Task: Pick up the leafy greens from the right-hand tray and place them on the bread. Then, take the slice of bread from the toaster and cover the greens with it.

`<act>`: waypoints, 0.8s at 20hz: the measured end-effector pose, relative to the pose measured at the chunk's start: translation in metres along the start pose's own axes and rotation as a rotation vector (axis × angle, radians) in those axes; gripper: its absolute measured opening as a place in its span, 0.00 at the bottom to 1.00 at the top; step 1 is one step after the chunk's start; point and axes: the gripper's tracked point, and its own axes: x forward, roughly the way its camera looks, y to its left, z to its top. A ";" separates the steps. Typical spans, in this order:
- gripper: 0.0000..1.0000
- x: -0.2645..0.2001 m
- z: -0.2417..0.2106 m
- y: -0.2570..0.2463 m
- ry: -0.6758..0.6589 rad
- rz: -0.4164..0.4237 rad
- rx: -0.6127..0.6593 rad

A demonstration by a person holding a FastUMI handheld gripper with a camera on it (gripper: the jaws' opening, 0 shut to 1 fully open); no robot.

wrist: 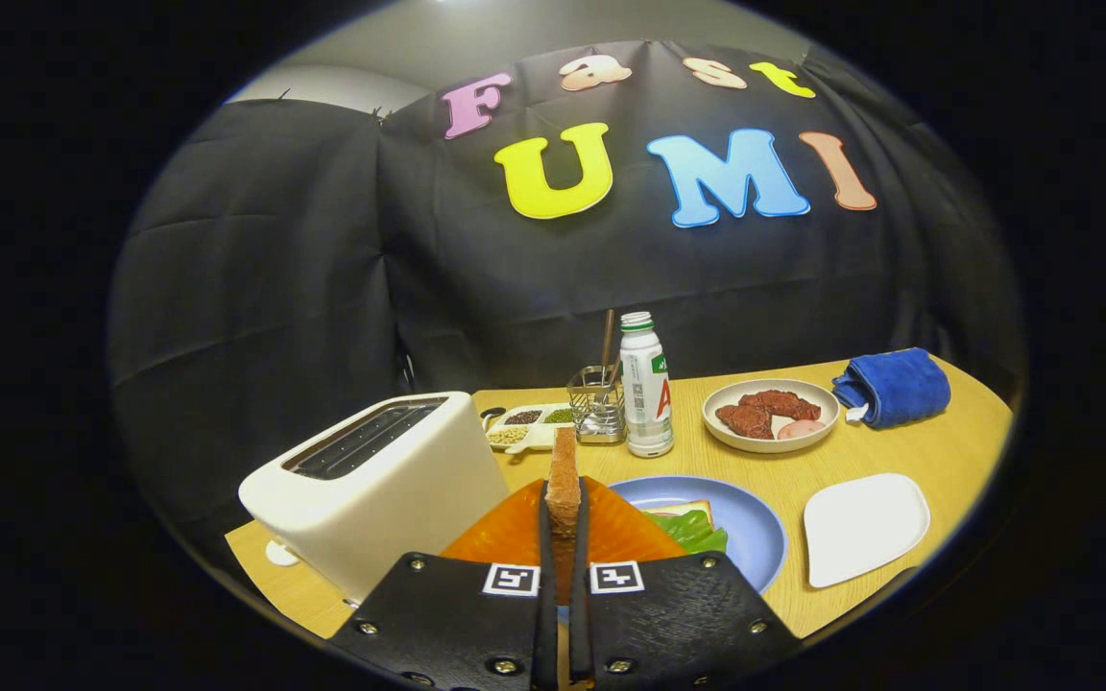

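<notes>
My gripper [564, 509] is shut on a slice of bread [565, 475], held upright and edge-on between both fingers. It hangs above the near edge of a blue plate [755, 533]. On that plate lie leafy greens [692, 530] on top of another bread slice [683, 508], just right of the fingers. The white toaster [380, 480] stands to the left of the fingers, its slots dark. The white tray [863, 526] sits to the right of the plate with nothing on it.
Beyond the plate stand a white bottle with a green cap [646, 384], a wire holder with sticks [597, 403] and a divided dish of beans [526, 427]. A bowl of red meat [770, 414] and a blue cloth [894, 386] lie at the back right.
</notes>
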 end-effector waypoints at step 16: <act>0.30 0.001 -0.016 -0.045 0.052 -0.074 -0.197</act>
